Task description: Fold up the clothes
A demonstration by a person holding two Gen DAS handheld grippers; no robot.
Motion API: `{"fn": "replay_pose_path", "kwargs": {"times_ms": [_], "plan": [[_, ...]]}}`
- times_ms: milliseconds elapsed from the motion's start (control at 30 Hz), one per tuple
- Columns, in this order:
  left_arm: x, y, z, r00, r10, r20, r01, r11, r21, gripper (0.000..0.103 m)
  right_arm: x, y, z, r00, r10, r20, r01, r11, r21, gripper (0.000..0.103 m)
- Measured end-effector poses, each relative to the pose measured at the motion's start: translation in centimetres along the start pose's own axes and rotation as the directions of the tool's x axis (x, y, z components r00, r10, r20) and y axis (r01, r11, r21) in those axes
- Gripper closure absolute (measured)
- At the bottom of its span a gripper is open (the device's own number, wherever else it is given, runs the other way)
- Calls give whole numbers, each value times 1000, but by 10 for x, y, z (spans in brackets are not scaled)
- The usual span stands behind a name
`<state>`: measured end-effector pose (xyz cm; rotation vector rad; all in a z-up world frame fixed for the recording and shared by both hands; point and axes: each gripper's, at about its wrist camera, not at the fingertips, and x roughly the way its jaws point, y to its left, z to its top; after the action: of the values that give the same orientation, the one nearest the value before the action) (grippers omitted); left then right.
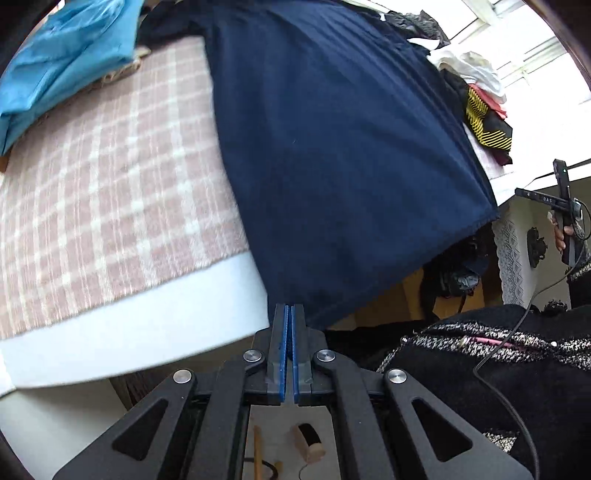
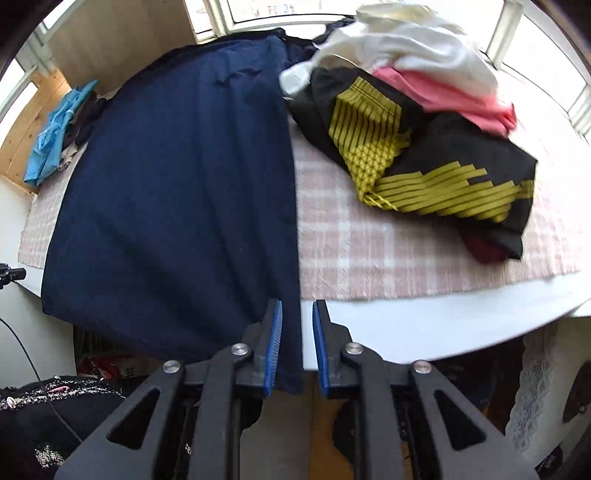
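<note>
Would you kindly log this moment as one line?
left claw: shut at navy garment hem | right claw: open around hem | garment overhangs table

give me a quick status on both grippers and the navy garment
Left gripper shut at navy garment hem corner. Right gripper open, straddling the other corner. Unfolded pile clear of it.

Bright windows (image 2: 258, 11) behind; wood panel (image 2: 122, 40) left.
</note>
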<state>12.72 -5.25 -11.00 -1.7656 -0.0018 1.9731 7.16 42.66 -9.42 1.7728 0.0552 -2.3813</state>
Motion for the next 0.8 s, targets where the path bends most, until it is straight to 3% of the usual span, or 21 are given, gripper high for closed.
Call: {"fn": "replay_pose_path", "kwargs": {"times_ms": [100,200,267,333,400,500,533,600,667,800], "plan": [[24,-8,32,999,-45,17,44,997,57,101,40,54,38,1000,20,-15,-22,993,-113,84],[53,-3,53,997,-71,-6,71,995,75,101,81,85,51,997,22,-76,-33,987,-156,84],[70,-6,58,999,-40,-31,43,995,86,95,100,91,55,993,3,-117,-24,984,-174,84],[79,-2,55,999,-8,-53,13,994,104,91,104,88,56,987,-15,-159,-14,984,-176,83],[78,6,50,998,-25,-58,31,994,109,90,104,83,60,977,-38,-209,3,986,-164,83],[62,25,46,998,-20,-52,23,998,63,89,70,82,96,988,-16,-153,-6,990,-144,83],[53,31,49,1000,-9,-29,11,999,51,87,55,87,116,995,3,-104,-19,988,-151,83],[34,43,64,999,27,45,-28,999,20,67,32,106,167,999,53,-10,-54,980,-190,81],[17,55,88,988,68,141,-65,998,-28,58,11,126,219,991,109,80,-88,968,-236,63],[1,81,137,936,156,317,-97,976,-195,57,32,193,293,977,191,96,-135,899,-416,62]]}}
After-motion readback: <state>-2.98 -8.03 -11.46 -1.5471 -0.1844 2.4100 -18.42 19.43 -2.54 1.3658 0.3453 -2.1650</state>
